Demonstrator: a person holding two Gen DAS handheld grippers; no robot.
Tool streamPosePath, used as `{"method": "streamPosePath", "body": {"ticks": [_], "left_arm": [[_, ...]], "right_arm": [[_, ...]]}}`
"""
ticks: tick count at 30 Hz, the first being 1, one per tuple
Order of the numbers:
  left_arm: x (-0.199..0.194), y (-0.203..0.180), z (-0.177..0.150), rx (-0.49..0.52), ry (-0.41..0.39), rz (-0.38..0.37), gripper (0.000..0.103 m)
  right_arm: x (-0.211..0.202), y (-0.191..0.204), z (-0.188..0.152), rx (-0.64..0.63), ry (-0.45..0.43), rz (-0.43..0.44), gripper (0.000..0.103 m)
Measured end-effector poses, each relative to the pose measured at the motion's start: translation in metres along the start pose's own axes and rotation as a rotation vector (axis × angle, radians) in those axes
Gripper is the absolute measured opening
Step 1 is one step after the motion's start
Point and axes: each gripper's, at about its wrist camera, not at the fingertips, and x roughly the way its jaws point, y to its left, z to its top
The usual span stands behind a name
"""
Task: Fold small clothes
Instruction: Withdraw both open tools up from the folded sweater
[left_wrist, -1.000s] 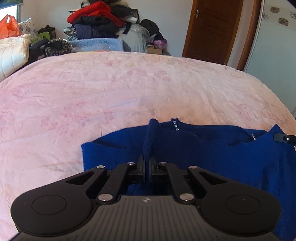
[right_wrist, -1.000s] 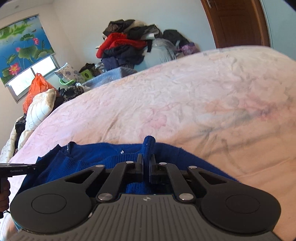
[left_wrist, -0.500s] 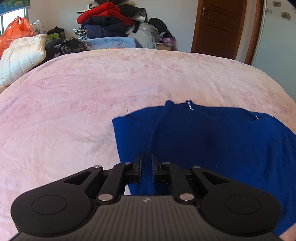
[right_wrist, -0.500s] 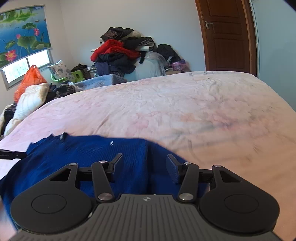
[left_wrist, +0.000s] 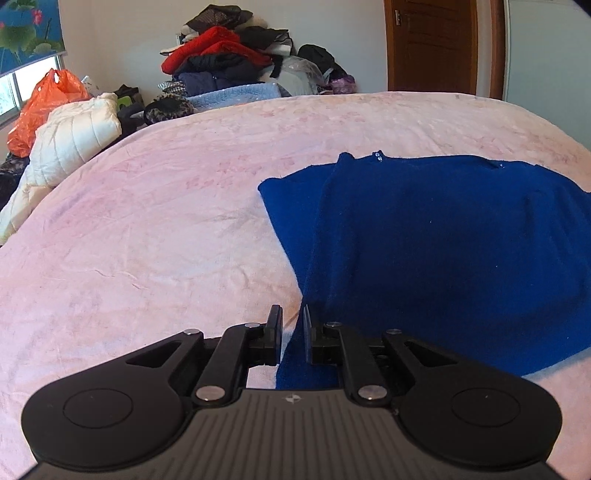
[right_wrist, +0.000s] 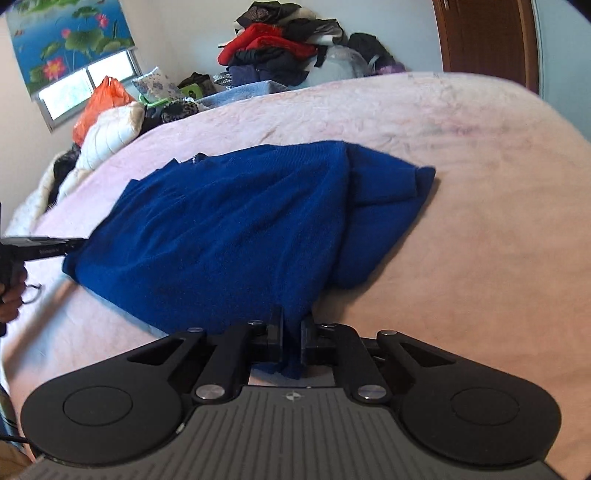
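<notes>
Blue sweater (right_wrist: 229, 229) lies spread on the pink bed (left_wrist: 129, 229), with its near edge lifted at both ends. The left hand-held gripper (left_wrist: 292, 334) is almost closed, and the sweater's near left corner sits pinched between its fingers. The right hand-held gripper (right_wrist: 292, 332) has just been closing, and now it squeezes a bunch of the sweater's near right edge. A pile of clothes (left_wrist: 229, 59) sits far behind the bed.

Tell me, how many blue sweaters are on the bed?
1. The blue sweater lies spread on the pink bed, on its near side; more may be hidden in the far clothes pile.
</notes>
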Motion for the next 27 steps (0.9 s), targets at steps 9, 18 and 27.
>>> {"method": "streamPosePath", "body": {"ticks": [9, 18, 27], "left_arm": [[-0.018, -0.023, 0.018, -0.062, -0.022, -0.082, 0.012], [0.002, -0.063, 0.0, -0.102, 0.036, -0.033, 0.071], [0.002, -0.08, -0.01, -0.085, 0.007, 0.045, 0.083]], "right_arm": [[-0.003, 0.045, 0.035, -0.13, -0.164, -0.079, 0.052], [0.043, 0.072, 0.01, -0.138, -0.052, -0.117, 0.087], [0.051, 0.078, -0.005, -0.157, -0.081, -0.147, 0.102]]}}
